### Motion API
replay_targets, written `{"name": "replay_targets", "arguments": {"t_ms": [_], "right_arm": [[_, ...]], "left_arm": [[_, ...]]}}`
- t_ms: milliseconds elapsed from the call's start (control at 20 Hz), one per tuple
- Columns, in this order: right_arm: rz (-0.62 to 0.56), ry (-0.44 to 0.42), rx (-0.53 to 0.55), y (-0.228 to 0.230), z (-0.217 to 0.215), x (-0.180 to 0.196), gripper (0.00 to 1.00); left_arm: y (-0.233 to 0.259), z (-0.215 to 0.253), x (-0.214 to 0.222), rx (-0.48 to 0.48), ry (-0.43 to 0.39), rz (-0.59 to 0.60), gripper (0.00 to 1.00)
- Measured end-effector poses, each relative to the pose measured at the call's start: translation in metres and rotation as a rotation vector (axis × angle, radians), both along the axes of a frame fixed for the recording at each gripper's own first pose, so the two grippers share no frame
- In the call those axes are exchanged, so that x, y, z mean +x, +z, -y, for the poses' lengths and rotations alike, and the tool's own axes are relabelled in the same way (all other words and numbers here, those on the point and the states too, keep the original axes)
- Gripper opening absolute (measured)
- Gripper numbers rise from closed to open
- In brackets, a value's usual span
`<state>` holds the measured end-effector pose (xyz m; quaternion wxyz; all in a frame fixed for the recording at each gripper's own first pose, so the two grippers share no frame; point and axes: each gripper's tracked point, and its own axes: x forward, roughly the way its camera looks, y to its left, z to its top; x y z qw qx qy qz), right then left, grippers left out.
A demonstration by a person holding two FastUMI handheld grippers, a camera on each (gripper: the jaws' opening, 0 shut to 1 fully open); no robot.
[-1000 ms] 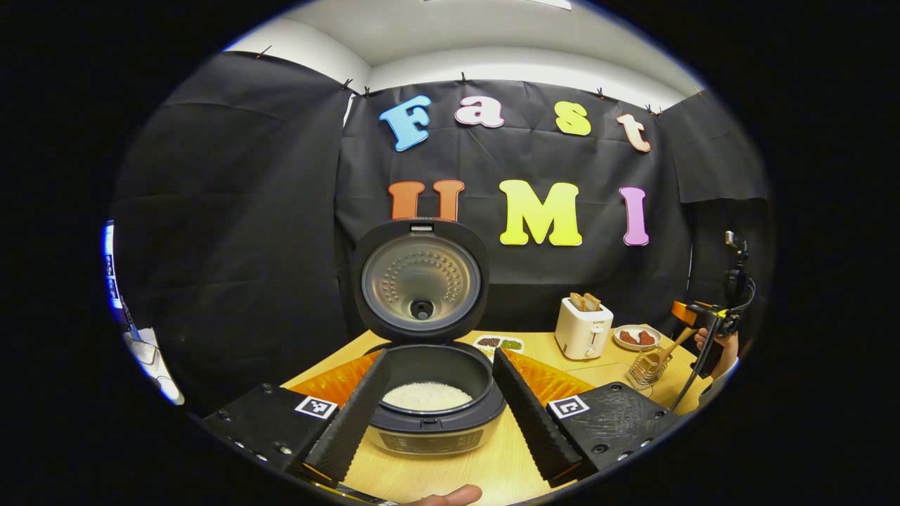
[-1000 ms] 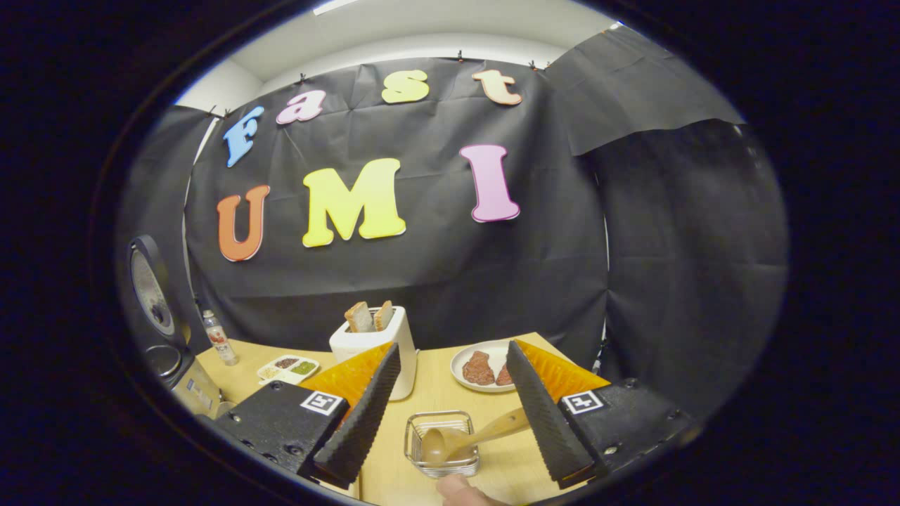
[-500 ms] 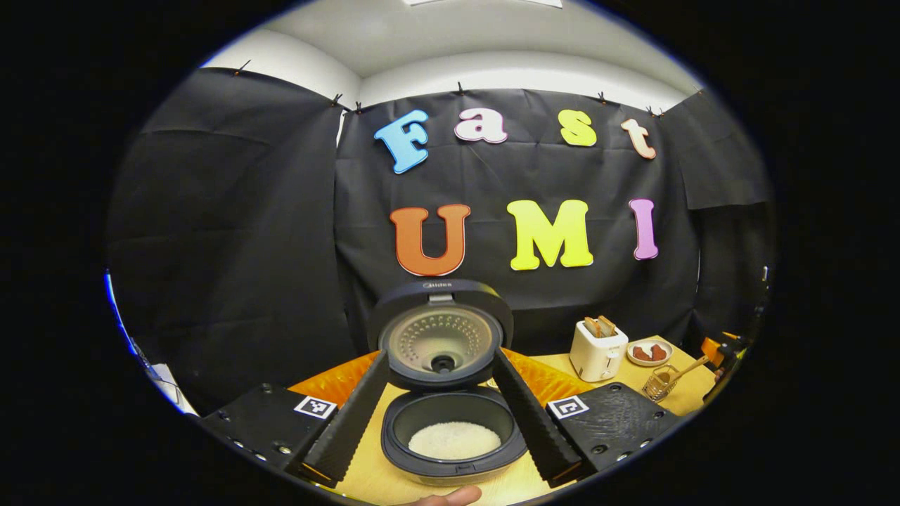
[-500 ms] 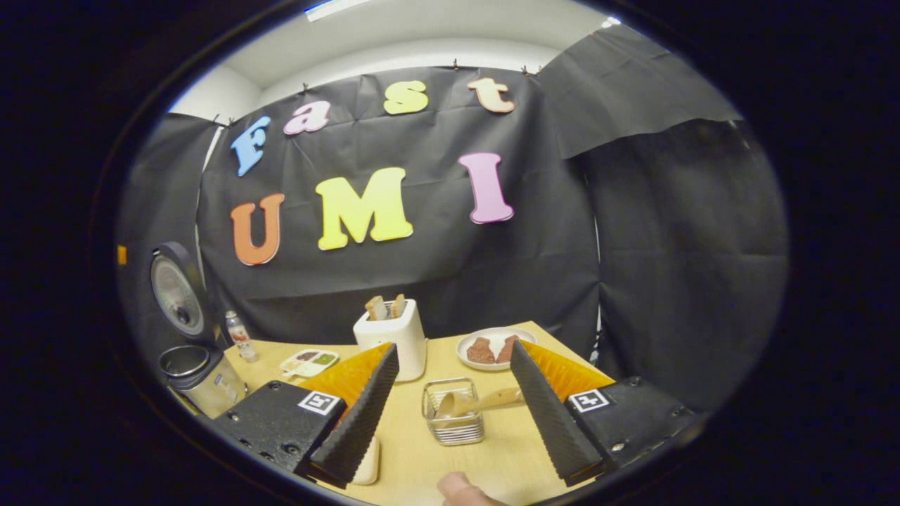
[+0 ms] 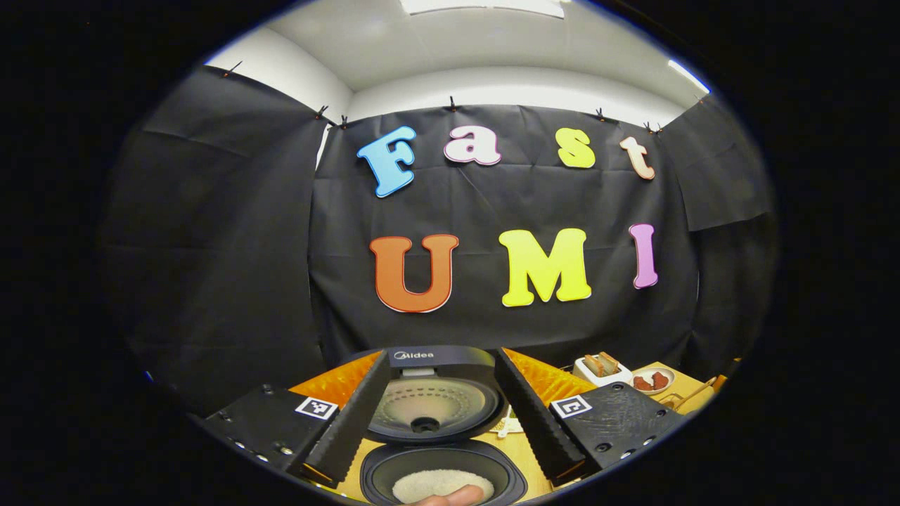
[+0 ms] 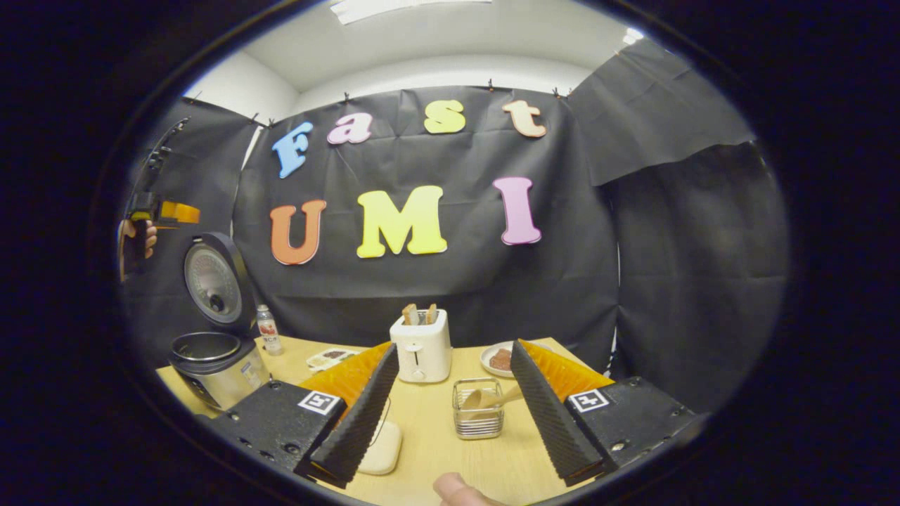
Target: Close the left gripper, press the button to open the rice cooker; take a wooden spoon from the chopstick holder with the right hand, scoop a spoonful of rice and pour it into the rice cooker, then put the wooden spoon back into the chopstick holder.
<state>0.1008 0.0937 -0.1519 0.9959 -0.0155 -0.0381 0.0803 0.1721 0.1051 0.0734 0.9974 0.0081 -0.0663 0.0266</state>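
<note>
One pale wooden spoon (image 6: 490,400) lies slanted in the square wire-mesh chopstick holder (image 6: 477,419) on the light wooden table (image 6: 436,450), bowl down toward my left, handle rising to the right toward my right finger. My right gripper (image 6: 450,414) is spread wide with nothing between its fingers, the holder ahead between them and apart from both. My left gripper (image 5: 437,411), equally spread and holding nothing, hangs above the black round rice cooker (image 5: 443,474), whose lid (image 5: 432,397) stands raised over white rice (image 5: 439,483).
</note>
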Motion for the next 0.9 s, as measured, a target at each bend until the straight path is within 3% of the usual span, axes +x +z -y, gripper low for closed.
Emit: {"name": "replay_targets", "arguments": {"t_ms": [200,450,600,700,750,800,900], "right_arm": [[0.070,0.051,0.078,0.009,-0.010,-0.005,1.00],[0.140,0.076,0.071,0.008,-0.013,-0.008,1.00],[0.124,0.075,0.084,0.001,-0.005,-0.007,0.99],[0.119,0.058,0.085,0.001,0.004,-0.009,1.00],[0.125,0.047,0.087,0.005,0.009,-0.011,1.00],[0.131,0.037,0.091,0.008,0.014,-0.015,1.00],[0.126,0.023,0.111,0.016,0.021,-0.027,1.00]], "left_arm": [[0.012,-0.005,0.038,-0.062,-0.012,0.027,0.95],[0.014,-0.031,0.082,-0.076,0.040,0.024,0.95],[0.011,-0.036,0.100,-0.095,0.026,0.004,0.95],[-0.008,-0.037,0.111,-0.103,0.019,-0.073,0.94],[-0.015,-0.045,0.111,-0.077,0.055,-0.116,0.95],[-0.014,-0.046,0.111,-0.062,0.057,-0.126,1.00],[-0.018,-0.041,0.104,-0.076,0.035,-0.175,0.96]]}}
